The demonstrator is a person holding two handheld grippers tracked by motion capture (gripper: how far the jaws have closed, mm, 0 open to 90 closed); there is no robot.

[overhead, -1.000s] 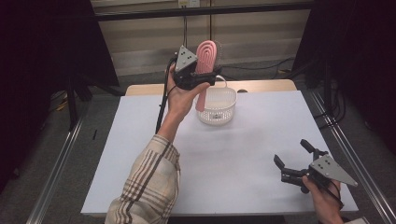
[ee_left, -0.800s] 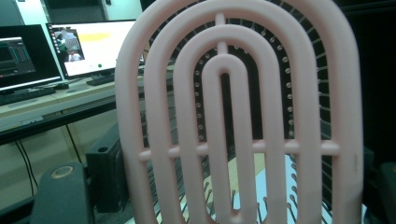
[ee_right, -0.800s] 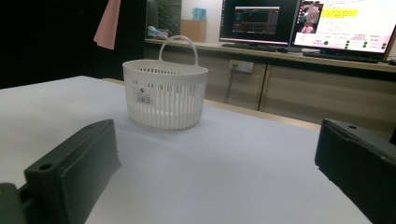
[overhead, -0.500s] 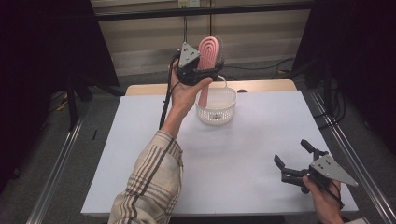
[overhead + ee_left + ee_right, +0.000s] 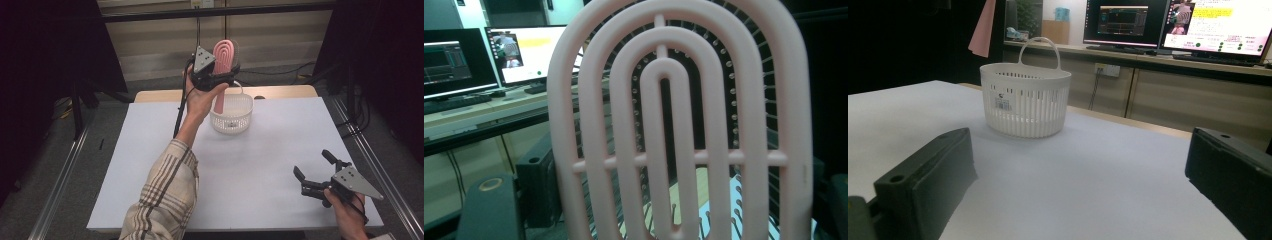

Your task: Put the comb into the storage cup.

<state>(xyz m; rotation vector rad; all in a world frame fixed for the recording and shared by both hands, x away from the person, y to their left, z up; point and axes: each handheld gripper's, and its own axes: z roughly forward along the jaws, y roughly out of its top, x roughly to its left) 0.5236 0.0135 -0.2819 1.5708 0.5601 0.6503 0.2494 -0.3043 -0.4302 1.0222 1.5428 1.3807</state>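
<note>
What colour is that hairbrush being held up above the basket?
Pale pink: the hairbrush shows best in the left gripper view.

Left arm raised, right hand low

The left gripper (image 5: 220, 79) is held high over the tabletop's far edge, jaws clamped; the right gripper (image 5: 316, 172) rests near the near right corner, jaws spread.

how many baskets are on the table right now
1: the white basket stands at the far middle of the table, under the pink hairbrush held up by the left gripper.
</note>
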